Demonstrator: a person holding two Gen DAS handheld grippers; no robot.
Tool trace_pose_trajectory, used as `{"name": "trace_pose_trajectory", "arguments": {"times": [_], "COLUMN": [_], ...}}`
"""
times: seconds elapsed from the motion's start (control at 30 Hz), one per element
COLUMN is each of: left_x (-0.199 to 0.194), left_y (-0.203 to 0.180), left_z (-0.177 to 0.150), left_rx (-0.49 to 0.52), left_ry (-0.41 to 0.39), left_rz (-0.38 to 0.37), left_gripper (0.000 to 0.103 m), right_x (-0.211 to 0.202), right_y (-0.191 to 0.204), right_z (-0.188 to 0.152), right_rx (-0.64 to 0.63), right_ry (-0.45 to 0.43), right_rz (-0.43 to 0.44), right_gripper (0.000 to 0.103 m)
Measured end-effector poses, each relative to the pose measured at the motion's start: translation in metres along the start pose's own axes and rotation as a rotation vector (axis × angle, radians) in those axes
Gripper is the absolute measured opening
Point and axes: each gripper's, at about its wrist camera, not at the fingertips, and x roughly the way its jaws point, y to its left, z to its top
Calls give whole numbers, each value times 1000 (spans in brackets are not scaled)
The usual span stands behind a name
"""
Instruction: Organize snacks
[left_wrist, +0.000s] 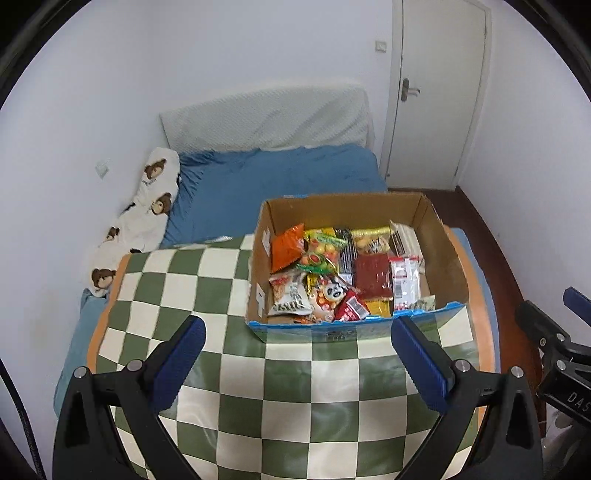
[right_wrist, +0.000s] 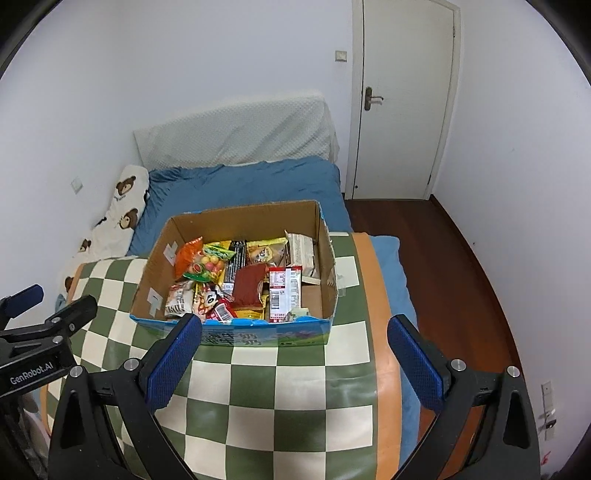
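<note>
An open cardboard box (left_wrist: 443, 254) (right_wrist: 155, 258) stands on the green-and-cream checkered table (left_wrist: 280, 398) (right_wrist: 277, 387), toward its far side. Several snack packets lie inside: an orange bag (left_wrist: 286, 245) (right_wrist: 188, 254), a dark red packet (left_wrist: 373, 275) (right_wrist: 249, 282), a white-and-red packet (left_wrist: 405, 282) (right_wrist: 284, 290), and a panda-print bag (left_wrist: 330, 295) (right_wrist: 208, 299). My left gripper (left_wrist: 299, 325) is open above the table, in front of the box, holding nothing. My right gripper (right_wrist: 293, 325) is open too, empty, over the box's near blue edge. Each gripper shows at the edge of the other's view.
Behind the table lies a bed with a blue sheet (left_wrist: 273, 184) (right_wrist: 240, 188), a bear-print pillow (left_wrist: 147, 206) (right_wrist: 118, 210) by the left wall and a white headboard cushion (left_wrist: 266, 118). A shut white door (left_wrist: 439, 92) (right_wrist: 402, 99) and dark wooden floor (right_wrist: 443, 266) are at right.
</note>
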Motion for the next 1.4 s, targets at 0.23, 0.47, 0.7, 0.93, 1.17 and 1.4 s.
{"name": "trace_pose_trajectory", "arguments": {"times": [0.23, 0.47, 0.7, 0.93, 1.17, 1.4], "left_x": [16, 17, 15, 12, 9, 7], "left_y": [-4, -7, -7, -8, -9, -10], "left_z": [3, 4, 3, 3, 1, -1], "left_rx": [2, 4, -1, -1, -7, -8], "left_ry": [38, 38, 38, 35, 40, 39], "left_rz": [-17, -29, -34, -40, -44, -43], "left_gripper": [103, 103, 103, 103, 103, 103], "right_x": [16, 16, 14, 11, 3, 1], "right_y": [1, 0, -2, -2, -2, -4], "right_z": [3, 4, 5, 5, 3, 1], "right_rx": [-2, 2, 1, 2, 7, 10], "right_ry": [33, 34, 29, 27, 22, 21], "right_rz": [-8, -17, -20, -15, -15, -17], "right_gripper": [102, 102, 102, 102, 102, 102]}}
